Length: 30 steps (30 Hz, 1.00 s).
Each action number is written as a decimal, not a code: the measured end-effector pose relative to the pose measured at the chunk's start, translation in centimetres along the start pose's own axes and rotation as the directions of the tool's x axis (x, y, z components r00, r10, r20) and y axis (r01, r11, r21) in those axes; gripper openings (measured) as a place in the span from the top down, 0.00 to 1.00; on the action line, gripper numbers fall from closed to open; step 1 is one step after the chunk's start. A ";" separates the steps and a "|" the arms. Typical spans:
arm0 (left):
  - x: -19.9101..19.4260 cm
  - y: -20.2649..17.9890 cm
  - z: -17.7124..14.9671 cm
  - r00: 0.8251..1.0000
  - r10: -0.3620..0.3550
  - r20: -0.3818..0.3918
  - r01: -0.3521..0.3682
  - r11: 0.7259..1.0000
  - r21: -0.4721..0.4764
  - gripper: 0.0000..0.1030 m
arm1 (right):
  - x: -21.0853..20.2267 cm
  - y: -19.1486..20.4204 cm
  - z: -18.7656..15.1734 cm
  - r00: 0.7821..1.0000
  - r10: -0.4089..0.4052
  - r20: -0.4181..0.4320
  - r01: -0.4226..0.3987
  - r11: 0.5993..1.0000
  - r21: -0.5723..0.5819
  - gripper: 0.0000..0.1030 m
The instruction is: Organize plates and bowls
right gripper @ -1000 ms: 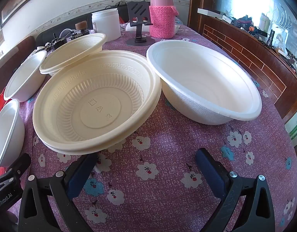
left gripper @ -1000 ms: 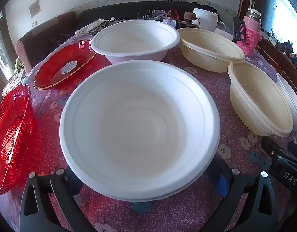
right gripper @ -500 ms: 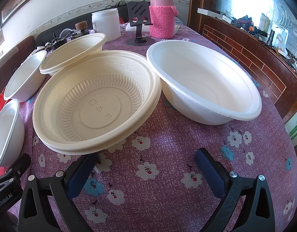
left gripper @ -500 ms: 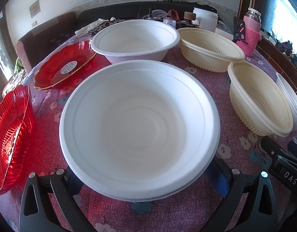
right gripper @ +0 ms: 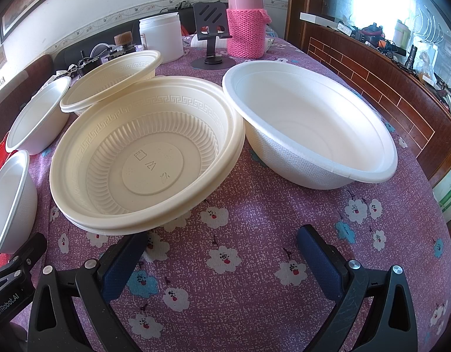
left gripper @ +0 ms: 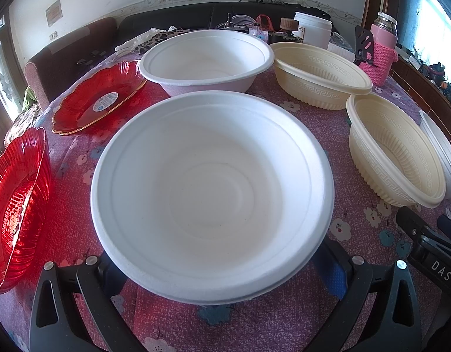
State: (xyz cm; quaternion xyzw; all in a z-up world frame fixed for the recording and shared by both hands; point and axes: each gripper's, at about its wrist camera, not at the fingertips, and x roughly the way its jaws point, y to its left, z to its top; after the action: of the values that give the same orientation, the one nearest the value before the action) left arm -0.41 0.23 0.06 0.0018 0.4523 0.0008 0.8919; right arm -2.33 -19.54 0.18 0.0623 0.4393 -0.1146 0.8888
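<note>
A large white foam bowl [left gripper: 212, 193] fills the middle of the left wrist view. My left gripper [left gripper: 219, 275] is open, its fingers spread wide on either side of the bowl's near rim, which hides their tips. Behind the large bowl stands a second white bowl [left gripper: 206, 60], with two cream plastic bowls [left gripper: 322, 74] [left gripper: 395, 152] to the right and two red plates [left gripper: 99, 98] [left gripper: 17, 202] on the left. My right gripper [right gripper: 222, 240] is open over bare cloth, just in front of a cream bowl [right gripper: 149, 155] and beside a third white bowl [right gripper: 310, 123].
The table [right gripper: 254, 293] has a purple flowered cloth. At the back stand a pink knit-covered flask [right gripper: 246, 29], a white jar [right gripper: 160, 38] and a black phone stand [right gripper: 210, 29]. A brick-patterned wooden ledge [right gripper: 372, 82] runs along the right. Clutter lies at the far edge.
</note>
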 end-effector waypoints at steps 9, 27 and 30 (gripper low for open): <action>-0.1 -0.1 -0.1 1.000 -0.002 0.000 0.002 1.000 0.000 0.00 | 0.0 0.0 0.0 1.000 0.000 0.000 0.000 1.000 0.000 0.01; 0.0 0.2 0.1 0.999 -0.008 -0.052 0.009 1.000 0.015 0.00 | -0.1 -0.2 0.0 1.000 0.013 -0.014 -0.013 1.000 0.001 0.01; 0.0 0.1 0.0 0.999 -0.002 -0.045 0.002 1.000 0.008 0.00 | -0.3 -0.3 0.0 0.998 0.027 -0.052 -0.028 1.000 -0.014 0.01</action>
State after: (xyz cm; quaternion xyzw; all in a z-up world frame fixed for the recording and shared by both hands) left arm -0.42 0.38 0.11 0.0048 0.4724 -0.0020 0.8814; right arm -2.54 -19.82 0.39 0.0649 0.4622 -0.0976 0.8790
